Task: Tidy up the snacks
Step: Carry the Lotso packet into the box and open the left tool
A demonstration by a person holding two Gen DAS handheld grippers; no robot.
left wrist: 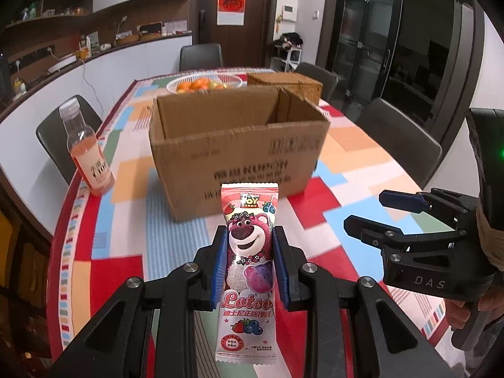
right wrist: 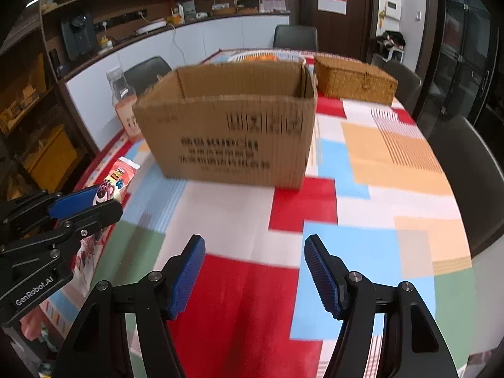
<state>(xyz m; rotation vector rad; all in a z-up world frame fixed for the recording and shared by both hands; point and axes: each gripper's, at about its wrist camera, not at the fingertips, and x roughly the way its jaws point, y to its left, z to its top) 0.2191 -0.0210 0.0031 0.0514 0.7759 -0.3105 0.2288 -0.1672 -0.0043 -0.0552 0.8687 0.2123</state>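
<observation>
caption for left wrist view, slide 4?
Left gripper clamps a Lotso snack packet before the open cardboard box; right gripper empty.

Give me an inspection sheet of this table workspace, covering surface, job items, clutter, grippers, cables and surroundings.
Surface: table with a colourful patchwork tablecloth.
Job's things: pink Lotso bear snack packet clamped in the left hand-held gripper; open brown cardboard box ahead.
Clutter: clear bottle of orange drink, white basket of oranges, woven wicker box.
Grippers: right hand-held gripper open, nothing between its pads.
Cables: white cable hanging from the counter.
Surroundings: dark chairs, white counter cabinets, glass-door cabinet.
</observation>
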